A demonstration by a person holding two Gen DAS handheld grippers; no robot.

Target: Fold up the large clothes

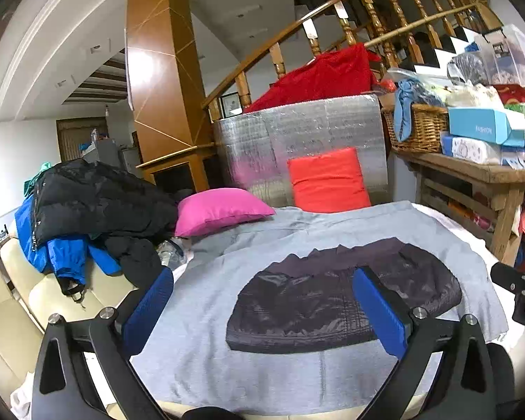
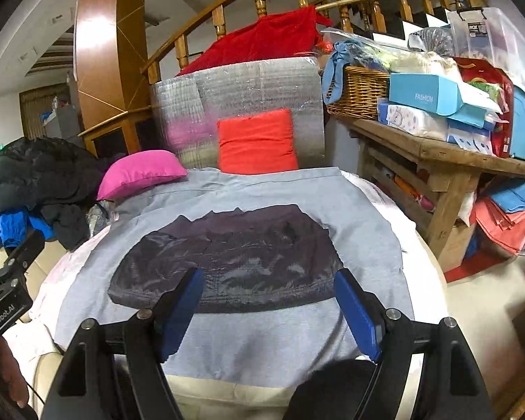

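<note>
A folded dark, shiny padded garment (image 1: 297, 301) (image 2: 248, 255) lies flat in the middle of a grey cloth (image 1: 206, 315) (image 2: 360, 217) spread over a cream surface. My left gripper (image 1: 264, 280) hangs above the garment's near edge. Its blue pads (image 1: 150, 311) stand wide apart and open, with nothing between them. My right gripper (image 2: 269, 280) hovers over the same near edge, also open and empty, blue pads (image 2: 357, 311) apart. Neither gripper touches the fabric.
A heap of black and blue jackets (image 1: 87, 210) sits on the cream sofa at left. A pink pillow (image 1: 220, 210) and an orange cushion (image 1: 329, 182) lie at the far end before a silver panel (image 1: 297, 129). A cluttered wooden table (image 2: 437, 154) stands right.
</note>
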